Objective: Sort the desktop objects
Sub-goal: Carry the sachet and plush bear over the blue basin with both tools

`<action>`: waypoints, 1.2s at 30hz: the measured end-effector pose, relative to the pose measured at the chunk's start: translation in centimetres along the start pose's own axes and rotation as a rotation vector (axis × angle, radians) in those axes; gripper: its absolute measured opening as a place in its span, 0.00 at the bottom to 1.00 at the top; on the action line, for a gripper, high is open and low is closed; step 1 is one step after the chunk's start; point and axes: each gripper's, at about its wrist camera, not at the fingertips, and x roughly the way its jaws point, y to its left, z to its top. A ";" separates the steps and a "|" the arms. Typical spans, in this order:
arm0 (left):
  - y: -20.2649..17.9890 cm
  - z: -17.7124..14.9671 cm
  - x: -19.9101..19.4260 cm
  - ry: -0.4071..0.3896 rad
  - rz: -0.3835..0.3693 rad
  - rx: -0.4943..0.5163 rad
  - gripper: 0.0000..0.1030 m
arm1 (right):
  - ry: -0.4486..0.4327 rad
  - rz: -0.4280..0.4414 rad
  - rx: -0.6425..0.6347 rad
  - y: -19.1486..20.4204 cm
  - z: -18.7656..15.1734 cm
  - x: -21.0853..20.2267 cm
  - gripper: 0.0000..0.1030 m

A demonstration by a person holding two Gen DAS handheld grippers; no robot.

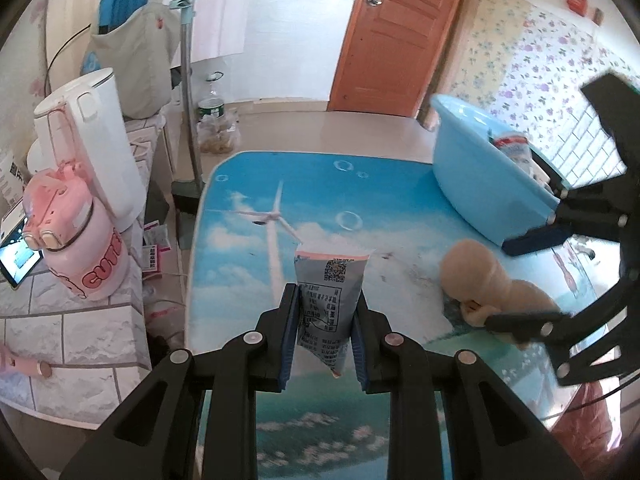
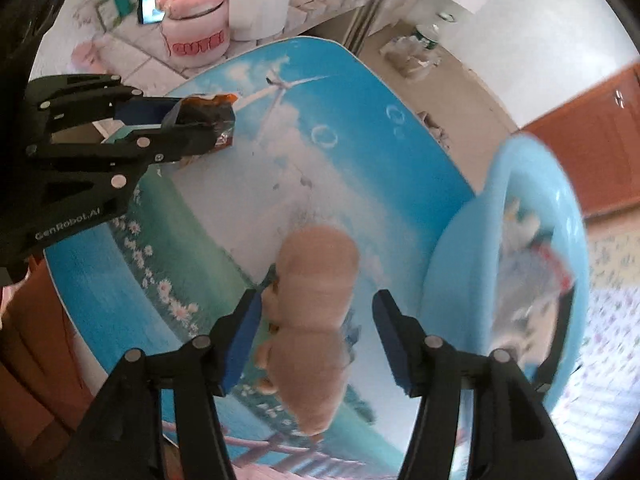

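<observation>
My left tool (image 1: 324, 324) is clamped on a grey snack packet (image 1: 326, 304), its blue pads pressing both sides; the packet stands upright between them, printed side toward me, with a QR code near its sealed top edge, held above the bench (image 1: 248, 264). Seen from my right wrist, that left tool (image 2: 204, 128) sits at about ten o'clock, the packet (image 2: 212, 116) sticking out of its tip.

My right tool (image 2: 316, 312) has its jaws apart, pointing steeply down over a tan plush toy (image 2: 316, 276) that lies on the bench (image 2: 360, 128). The toy sits between the two pads; the left pad is just beside it, perhaps touching, the right pad stands clear. From my left wrist, the plush toy (image 1: 472, 276) lies at about three o'clock.

A light blue basin (image 2: 456, 280) stands on the bench at three o'clock from the toy, just beside it, with some blurred packets inside. A pink bottle (image 1: 80, 248) and a white kettle (image 1: 92, 144) stand on a side counter at nine o'clock.
</observation>
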 end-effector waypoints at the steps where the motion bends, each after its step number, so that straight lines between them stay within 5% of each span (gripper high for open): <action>1: -0.4 -0.2 -0.2 -0.001 -0.003 0.008 0.22 | -0.009 0.021 0.026 -0.2 -0.6 0.3 0.56; 6: -2.1 -0.8 -1.0 -0.001 -0.018 0.045 0.22 | -0.088 0.068 0.109 -1.0 -3.2 2.0 0.61; 8: -2.6 -0.7 -1.3 -0.006 -0.018 0.053 0.22 | -0.106 0.106 0.141 -1.9 -3.7 2.0 0.45; 9: -2.8 -0.8 -1.5 -0.009 -0.018 0.057 0.22 | -0.116 0.090 0.141 -1.9 -3.9 1.8 0.45; 18: -5.4 -0.3 -2.9 -0.025 -0.027 0.079 0.22 | -0.337 0.124 0.150 -2.2 -6.4 -4.5 0.45; 25: -9.2 0.9 -5.7 -0.139 -0.123 0.125 0.22 | -0.494 0.170 0.227 -3.4 -9.7 -7.7 0.45; 36: -14.9 4.4 -4.6 -0.150 -0.213 0.205 0.22 | -0.637 0.111 0.402 -11.6 -15.0 -11.0 0.45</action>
